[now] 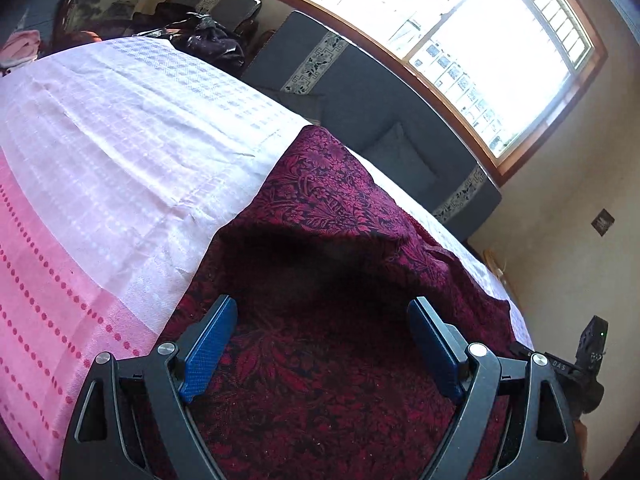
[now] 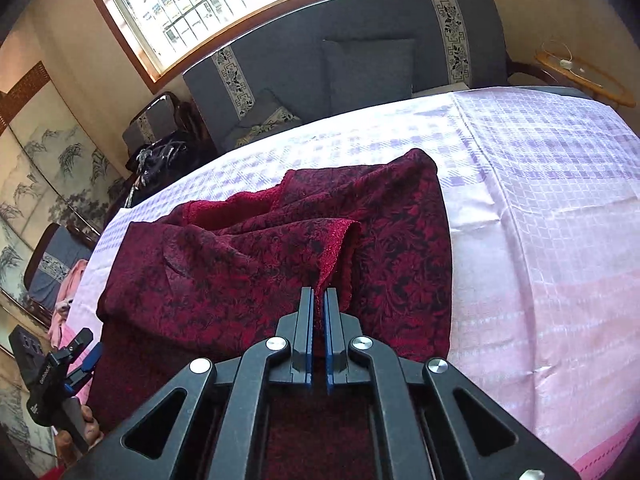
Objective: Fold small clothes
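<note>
On the pink checked bench cloth (image 2: 540, 184) lies the crimson floral garment (image 2: 240, 272). At 12 o'clock my right tool (image 2: 319, 300) pinches its raised edge; my left tool (image 1: 322, 316) hovers wide over the fabric.

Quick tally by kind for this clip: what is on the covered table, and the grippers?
Dark red garment: 1
Pink tablecloth: 1
Grippers: 2, the left gripper open, the right gripper shut on the garment's edge
Total: 4
</note>
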### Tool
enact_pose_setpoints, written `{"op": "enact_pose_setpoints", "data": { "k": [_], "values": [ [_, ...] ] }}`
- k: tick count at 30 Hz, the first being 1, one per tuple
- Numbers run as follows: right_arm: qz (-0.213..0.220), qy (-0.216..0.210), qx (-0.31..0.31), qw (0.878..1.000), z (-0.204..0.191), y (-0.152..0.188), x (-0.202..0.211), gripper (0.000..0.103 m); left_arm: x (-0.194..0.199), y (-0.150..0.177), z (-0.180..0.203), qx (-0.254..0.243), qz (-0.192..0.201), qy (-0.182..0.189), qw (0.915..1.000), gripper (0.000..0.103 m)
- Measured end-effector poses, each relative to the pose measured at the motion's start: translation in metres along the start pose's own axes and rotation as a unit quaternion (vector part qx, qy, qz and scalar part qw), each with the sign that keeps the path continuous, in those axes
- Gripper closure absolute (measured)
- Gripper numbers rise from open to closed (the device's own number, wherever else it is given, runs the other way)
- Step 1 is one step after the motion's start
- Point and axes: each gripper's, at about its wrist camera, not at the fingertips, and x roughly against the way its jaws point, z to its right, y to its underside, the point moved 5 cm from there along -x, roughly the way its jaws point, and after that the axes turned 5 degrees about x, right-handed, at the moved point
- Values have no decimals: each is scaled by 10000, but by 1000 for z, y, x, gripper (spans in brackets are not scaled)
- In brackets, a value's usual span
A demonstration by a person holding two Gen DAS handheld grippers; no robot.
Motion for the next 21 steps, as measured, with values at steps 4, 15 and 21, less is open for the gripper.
{"op": "enact_pose_setpoints", "data": {
  "k": [4, 15, 21],
  "values": [
    [7, -158, -120, 9998, 5, 6, -5, 99, -1, -1, 0, -55, -7, -57, 10000, 16],
    [21, -99, -1, 9999, -2, -3, -19, 99, -3, -3, -1, -61, 17, -190, 9998, 16],
    [72, 31, 120, 9999, 3, 3, -21, 97, -4, -3, 0, -96, 2, -235, 9997, 15]
  ]
}}
